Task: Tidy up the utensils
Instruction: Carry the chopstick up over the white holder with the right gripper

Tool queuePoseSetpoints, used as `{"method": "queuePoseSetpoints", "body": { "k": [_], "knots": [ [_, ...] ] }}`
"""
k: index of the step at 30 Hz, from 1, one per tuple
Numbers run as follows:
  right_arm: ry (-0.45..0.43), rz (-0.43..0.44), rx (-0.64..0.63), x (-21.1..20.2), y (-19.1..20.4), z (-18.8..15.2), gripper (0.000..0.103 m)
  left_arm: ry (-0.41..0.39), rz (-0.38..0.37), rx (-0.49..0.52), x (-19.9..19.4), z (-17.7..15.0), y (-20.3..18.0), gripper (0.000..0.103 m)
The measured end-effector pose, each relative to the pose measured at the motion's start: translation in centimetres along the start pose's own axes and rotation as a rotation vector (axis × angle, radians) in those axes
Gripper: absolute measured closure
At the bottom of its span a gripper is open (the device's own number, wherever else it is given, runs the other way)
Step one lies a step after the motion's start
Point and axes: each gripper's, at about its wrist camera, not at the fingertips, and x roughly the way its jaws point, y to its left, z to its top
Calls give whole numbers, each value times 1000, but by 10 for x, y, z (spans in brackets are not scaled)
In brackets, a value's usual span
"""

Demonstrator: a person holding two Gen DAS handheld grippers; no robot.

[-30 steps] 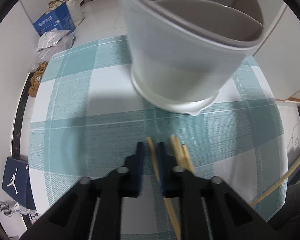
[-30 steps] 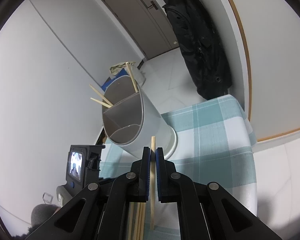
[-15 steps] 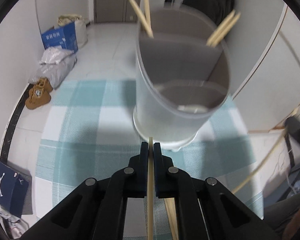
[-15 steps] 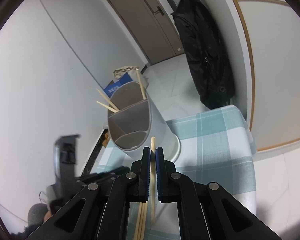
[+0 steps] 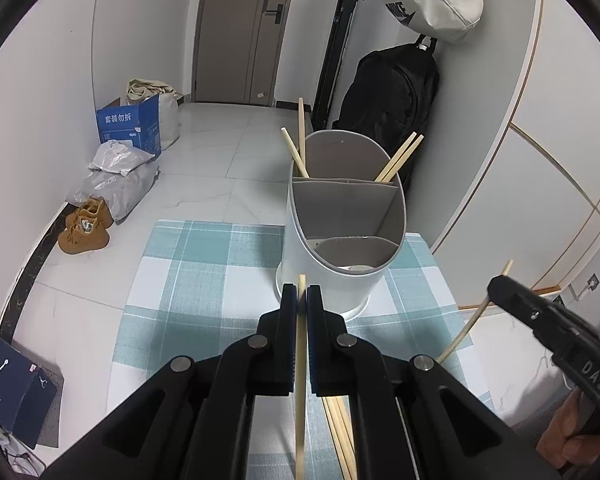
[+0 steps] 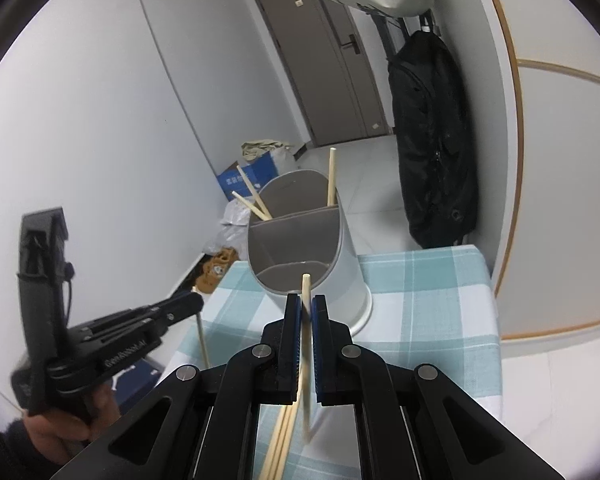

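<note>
Left wrist view shows the left gripper [image 5: 301, 300] with its jaws closed narrow on one wooden chopstick [image 5: 300, 380]. This chopstick runs along the gap between the jaws, and its tip comes out a little beyond them. Just past the tip stands the grey utensil holder [image 5: 332, 248] on the bench [image 5: 204, 280], which carries a teal and white checked cloth. The holder has inner walls that divide it into compartments. In the far compartments some chopsticks lean: two at the far left [image 5: 296, 148] and two at the far right [image 5: 400, 158]. The near compartment, which is the large one, looks without chopsticks. Below the left gripper, a few loose chopsticks [image 5: 340, 428] lie on the bench, near the right jaw.

At the right edge of this view the right gripper [image 5: 500, 286] appears, holding its own chopstick [image 5: 468, 324] tilted above the bench edge.

From the right wrist view, the right gripper [image 6: 307, 306] has its jaws narrow on that chopstick [image 6: 306, 344], the tip pointing toward the near rim of the holder [image 6: 340, 264]. The left gripper [image 6: 188, 302] is at the left, well apart from the holder, with its chopstick [image 6: 202, 340] hanging down.

On the floor at the far left are brown shoes [image 5: 84, 230] and a blue box [image 5: 130, 126].
</note>
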Motion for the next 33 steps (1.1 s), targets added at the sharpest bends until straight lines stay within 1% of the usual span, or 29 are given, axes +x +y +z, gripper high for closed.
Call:
{"method": "queuePoseSetpoints", "body": {
  "k": [5,7,12,18,22,33],
  "knots": [
    [-3,-7,2,-3,3,-3,99,-9,-17,-25,-12,-2,1,102],
    [-5,-9,9,-4,3,-3,99,-14,-12,-30,-17,-3,-1,102],
    [-9,-8,36,-7,2,-5,99,-20,-46,-44,-24,1,-2,102],
    [-17,-16,38,-10,4,-3,99,-34,-63,-39,-29,4,-8,102],
    [-17,-15,37,-11,4,-2,99,-51,-63,-17,-33,6,-14,102],
    [-53,-10,16,-16,7,21,99,-65,-93,5,-37,29,-26,102]
  ]
}}
